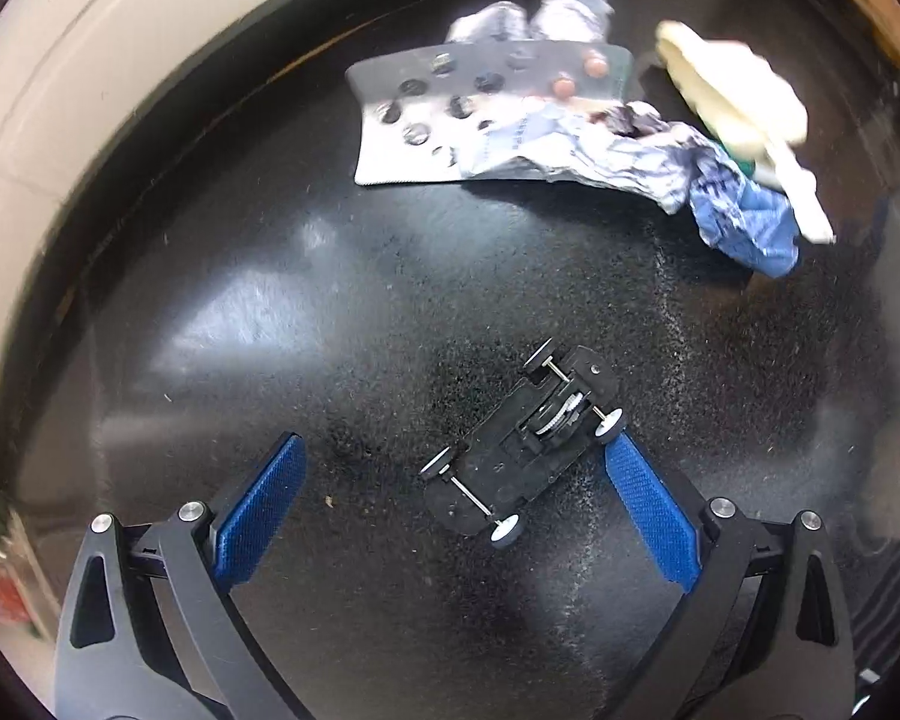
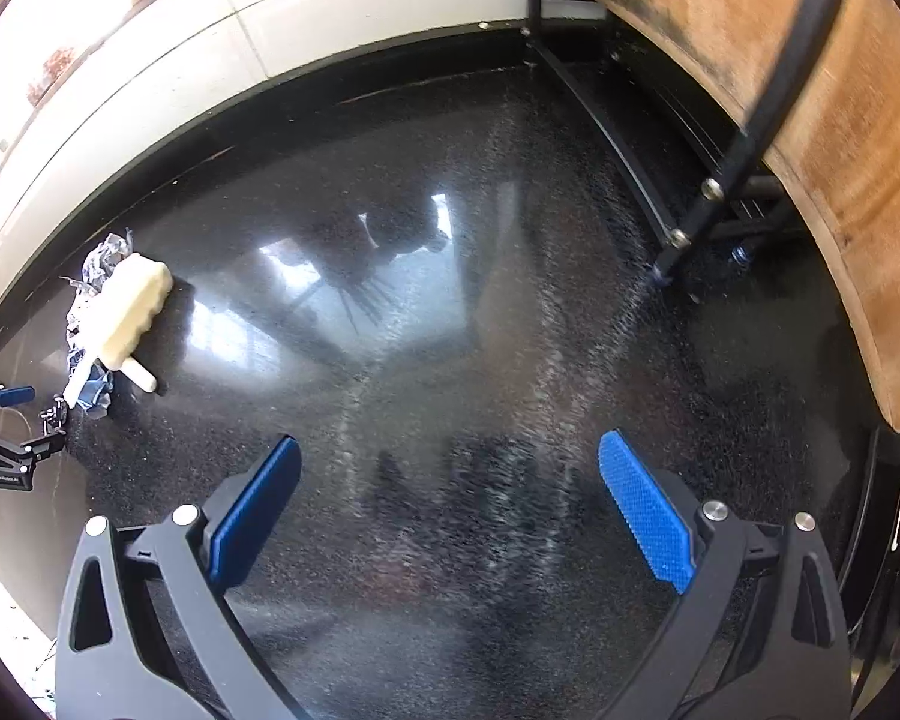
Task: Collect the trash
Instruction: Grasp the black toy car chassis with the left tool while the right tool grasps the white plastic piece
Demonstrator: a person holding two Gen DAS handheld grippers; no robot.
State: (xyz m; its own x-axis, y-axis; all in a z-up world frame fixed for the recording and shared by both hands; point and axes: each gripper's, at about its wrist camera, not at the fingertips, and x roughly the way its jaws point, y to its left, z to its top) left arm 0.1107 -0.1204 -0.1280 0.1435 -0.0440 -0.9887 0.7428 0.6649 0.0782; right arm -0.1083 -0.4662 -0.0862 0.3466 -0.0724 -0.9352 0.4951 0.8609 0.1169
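Note:
On the dark speckled floor lies a black toy car chassis (image 1: 522, 444), upside down with its white wheels up. My left gripper (image 1: 456, 468) is open just above the floor, and the chassis rests between its blue pads, close to the right pad (image 1: 648, 510). Farther off sit a silver pill blister sheet (image 1: 480, 114), crumpled foil and blue wrappers (image 1: 720, 192) and a cream popsicle-shaped piece (image 1: 732, 96). In the right wrist view the same cream popsicle piece (image 2: 129, 315) lies far left on crumpled wrappers (image 2: 93, 276). My right gripper (image 2: 450, 480) is open over bare floor.
A cream skirting wall (image 1: 48, 120) curves along the floor's far edge. A wooden panel (image 2: 810, 120) on a black metal frame (image 2: 690, 210) stands at the right. The other gripper (image 2: 6, 450) shows at the left edge of the right wrist view.

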